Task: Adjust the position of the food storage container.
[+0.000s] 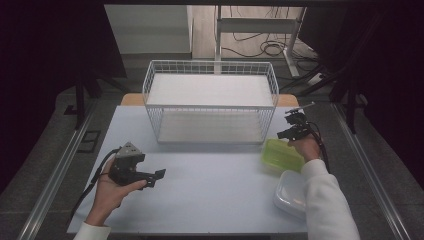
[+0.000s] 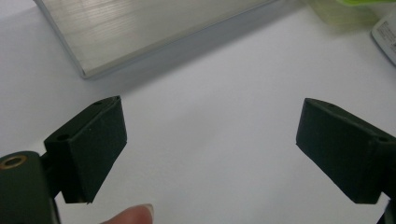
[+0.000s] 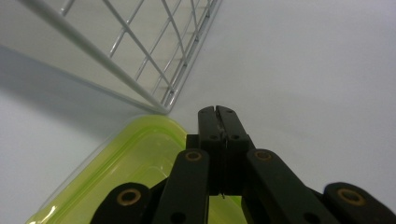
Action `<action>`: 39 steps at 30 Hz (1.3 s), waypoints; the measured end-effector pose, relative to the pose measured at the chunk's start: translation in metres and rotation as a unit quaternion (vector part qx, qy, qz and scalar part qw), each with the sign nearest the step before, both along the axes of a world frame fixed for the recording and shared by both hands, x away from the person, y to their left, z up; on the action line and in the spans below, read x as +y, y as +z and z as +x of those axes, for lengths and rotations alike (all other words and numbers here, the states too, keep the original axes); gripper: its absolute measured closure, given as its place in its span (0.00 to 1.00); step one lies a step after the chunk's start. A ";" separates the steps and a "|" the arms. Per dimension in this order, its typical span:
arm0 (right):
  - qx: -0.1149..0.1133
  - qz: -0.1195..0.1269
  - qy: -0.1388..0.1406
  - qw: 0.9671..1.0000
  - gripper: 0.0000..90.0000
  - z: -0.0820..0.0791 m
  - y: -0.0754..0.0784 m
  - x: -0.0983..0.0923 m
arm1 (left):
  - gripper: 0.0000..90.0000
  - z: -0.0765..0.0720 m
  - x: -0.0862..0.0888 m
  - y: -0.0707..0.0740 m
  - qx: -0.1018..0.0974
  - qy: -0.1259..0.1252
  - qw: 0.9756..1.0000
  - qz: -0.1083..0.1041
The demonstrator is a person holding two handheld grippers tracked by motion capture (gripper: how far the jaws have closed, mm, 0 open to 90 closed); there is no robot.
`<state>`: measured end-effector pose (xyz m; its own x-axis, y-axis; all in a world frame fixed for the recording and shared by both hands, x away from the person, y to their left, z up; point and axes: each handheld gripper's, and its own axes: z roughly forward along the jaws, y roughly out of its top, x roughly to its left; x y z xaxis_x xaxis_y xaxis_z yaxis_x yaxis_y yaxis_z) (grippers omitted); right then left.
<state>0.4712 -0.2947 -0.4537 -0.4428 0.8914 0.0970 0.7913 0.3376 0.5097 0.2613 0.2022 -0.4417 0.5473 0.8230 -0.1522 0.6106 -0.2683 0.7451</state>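
A person sits at a pale worktop [image 1: 200, 195] with a set of black tongs in each hand. The right tongs [image 1: 289, 131] are at the far right of the worktop, just past the front right corner of a white wire basket [image 1: 210, 102], and they hang over the far edge of a lime green container [image 1: 282, 155] that lies flat on the worktop. In the right gripper view those tongs [image 3: 218, 112] have their jaws pressed tight together, and whether the green rim under them is pinched or the jaws simply meet above it I cannot tell; the container [image 3: 126, 172] fills the lower left there, its corner just beside the bottom corner of the basket [image 3: 154, 60]. A clear white container [image 1: 291, 192] sits just nearer the person, partly behind the white sleeve [image 1: 327, 200]. The left tongs [image 1: 159, 175] are held low over the near left part of the worktop, well apart from both containers. In the left gripper view they [image 2: 210, 149] stand wide open with nothing between the jaws, bare worktop beneath, and a fingertip [image 2: 133, 215] showing at the bottom edge.
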 end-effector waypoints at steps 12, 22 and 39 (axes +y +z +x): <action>0.010 0.013 0.015 1.000 0.99 -0.002 -0.002 0.005 | 0.09 0.000 0.000 0.000 0.000 0.002 1.000 0.002; 0.015 0.020 0.022 0.999 0.99 -0.006 -0.003 0.009 | 0.09 0.000 -0.001 -0.001 0.001 0.001 1.000 0.002; 0.007 0.001 -0.079 0.997 0.99 -0.054 0.032 -0.071 | 0.09 -0.002 0.000 0.002 0.001 0.002 1.000 -0.008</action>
<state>0.4173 -0.3653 -0.4215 -0.2954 0.9497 0.1035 0.8412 0.2072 0.4995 0.2593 0.2027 -0.4399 0.5432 0.8229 -0.1667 0.6138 -0.2537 0.7476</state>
